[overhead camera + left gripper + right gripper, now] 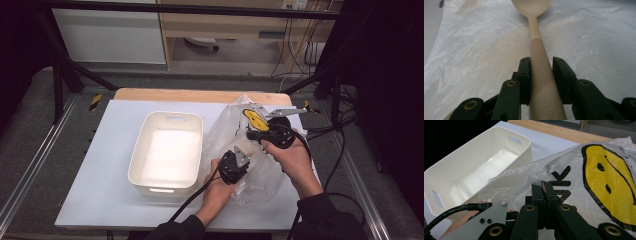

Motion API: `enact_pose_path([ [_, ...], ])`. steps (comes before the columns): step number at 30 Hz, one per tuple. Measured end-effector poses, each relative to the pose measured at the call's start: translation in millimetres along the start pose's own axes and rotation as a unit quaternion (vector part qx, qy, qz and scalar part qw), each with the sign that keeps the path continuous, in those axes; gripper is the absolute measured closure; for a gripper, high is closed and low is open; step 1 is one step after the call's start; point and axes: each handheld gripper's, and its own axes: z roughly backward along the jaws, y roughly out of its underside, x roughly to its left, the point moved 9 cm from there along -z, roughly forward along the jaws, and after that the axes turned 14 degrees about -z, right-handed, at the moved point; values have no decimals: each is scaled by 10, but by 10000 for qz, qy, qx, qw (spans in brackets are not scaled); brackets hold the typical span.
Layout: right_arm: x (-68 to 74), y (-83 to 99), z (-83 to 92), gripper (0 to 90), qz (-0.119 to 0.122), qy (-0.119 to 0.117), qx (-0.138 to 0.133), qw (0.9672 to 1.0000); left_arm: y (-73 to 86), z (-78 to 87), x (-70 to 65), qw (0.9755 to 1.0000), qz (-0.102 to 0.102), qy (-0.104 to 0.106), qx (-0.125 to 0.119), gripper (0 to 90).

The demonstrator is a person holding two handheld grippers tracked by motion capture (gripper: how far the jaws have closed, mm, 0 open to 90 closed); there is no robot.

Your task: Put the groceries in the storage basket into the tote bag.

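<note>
Left gripper view: a cream spoon [539, 62] is clamped by the handle in the left claw [541, 72], its bowl ahead. The plastic bag [584, 180] is pinched in the fully closed right claw [545, 192].

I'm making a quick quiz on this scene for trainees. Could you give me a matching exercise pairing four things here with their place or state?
Things:
1. spoon
2. plastic bag
3. tub
4. left hand-held gripper

Place or state:
A. empty, on the white mat
B. pinched by the shut right hand-held gripper
C. cream, handle between black jaws
D. inside the bag, closed on a handle

Pairs: 1-C, 2-B, 3-A, 4-D
</note>
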Motion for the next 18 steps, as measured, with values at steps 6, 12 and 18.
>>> enact_pose_path([
  [6, 2, -10, 9, 900, -30, -10, -6, 10000, -48, -110, 2, 10000, -18, -43, -27, 684],
  [12, 26, -42, 36, 900, -1, -26, -53, 10000, -75, -205, 11, 9999, -87, -62, -64, 684],
  [18, 48, -84, 73, 900, 19, -22, -88, 10000, -183, -194, 31, 9997, -56, -115, -207, 684],
])
